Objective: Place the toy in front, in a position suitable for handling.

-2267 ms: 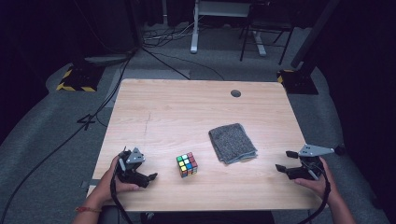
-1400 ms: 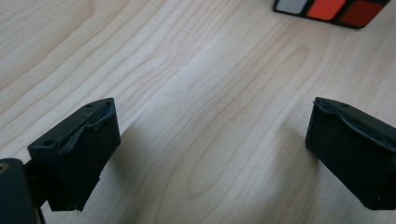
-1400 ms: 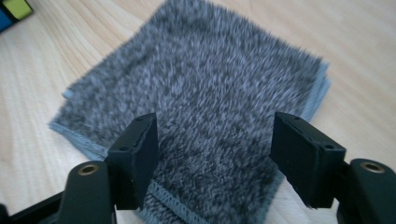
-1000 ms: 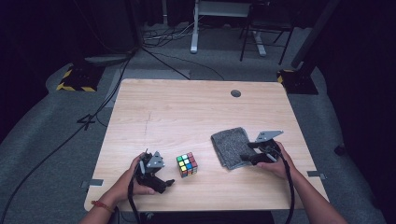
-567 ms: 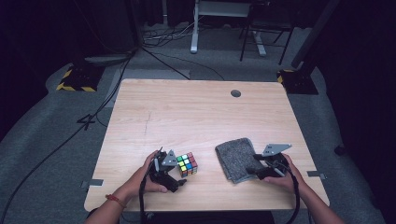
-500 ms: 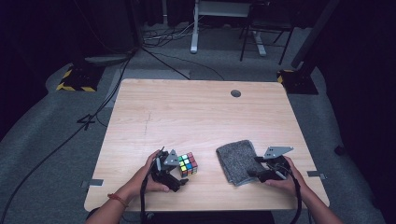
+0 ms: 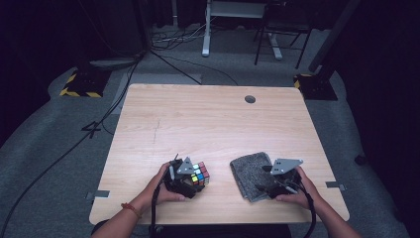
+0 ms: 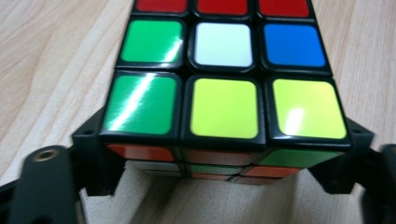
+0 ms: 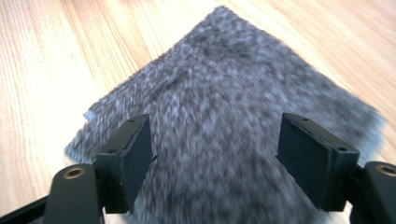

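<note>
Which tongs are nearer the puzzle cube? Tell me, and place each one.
Left. The left tongs straddle the puzzle cube, jaws closing against its sides. The right tongs hang over the grey cloth, apart from the cube.

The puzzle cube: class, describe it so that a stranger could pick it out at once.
On the wooden table, look along the near edge, left of the grey cloth. The puzzle cube sits between the left tool's jaws, the one thing with glossy coloured squares.

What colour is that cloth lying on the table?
The cloth is mottled grey, like felt; the right gripper view shows it best.
</note>
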Tool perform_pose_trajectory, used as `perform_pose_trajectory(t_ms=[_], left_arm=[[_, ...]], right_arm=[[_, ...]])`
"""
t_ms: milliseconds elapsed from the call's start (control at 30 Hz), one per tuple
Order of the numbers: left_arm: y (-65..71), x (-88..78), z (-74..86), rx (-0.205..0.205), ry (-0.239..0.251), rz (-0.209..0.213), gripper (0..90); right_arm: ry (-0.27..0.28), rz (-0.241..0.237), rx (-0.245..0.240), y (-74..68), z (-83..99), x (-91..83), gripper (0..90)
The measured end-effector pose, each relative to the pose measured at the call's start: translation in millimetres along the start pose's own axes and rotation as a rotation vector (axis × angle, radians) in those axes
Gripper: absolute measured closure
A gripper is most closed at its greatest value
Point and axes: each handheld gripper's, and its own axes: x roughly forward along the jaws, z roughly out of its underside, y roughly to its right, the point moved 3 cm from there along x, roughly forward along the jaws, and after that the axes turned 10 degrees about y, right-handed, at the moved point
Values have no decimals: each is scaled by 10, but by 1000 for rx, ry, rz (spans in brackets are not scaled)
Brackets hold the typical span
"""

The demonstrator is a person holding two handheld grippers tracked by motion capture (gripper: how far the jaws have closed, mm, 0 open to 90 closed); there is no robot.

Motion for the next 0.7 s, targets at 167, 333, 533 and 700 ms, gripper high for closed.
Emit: perform_pose_trajectory(t_ms=[167,333,533,700], left_arm=[[-17,-8,-26,1,31,17,304],[-3,54,-86,10,25,56,325],[49,135,-159,61,5,87,330],[96,210,-267,116,-23,124,332]], right_arm=[[-47,-22,-14,49,0,212,243],[-56,-57,33,115,38,277,225],[-27,-50,58,102,84,246,288],[-15,-25,64,108,91,180,617]])
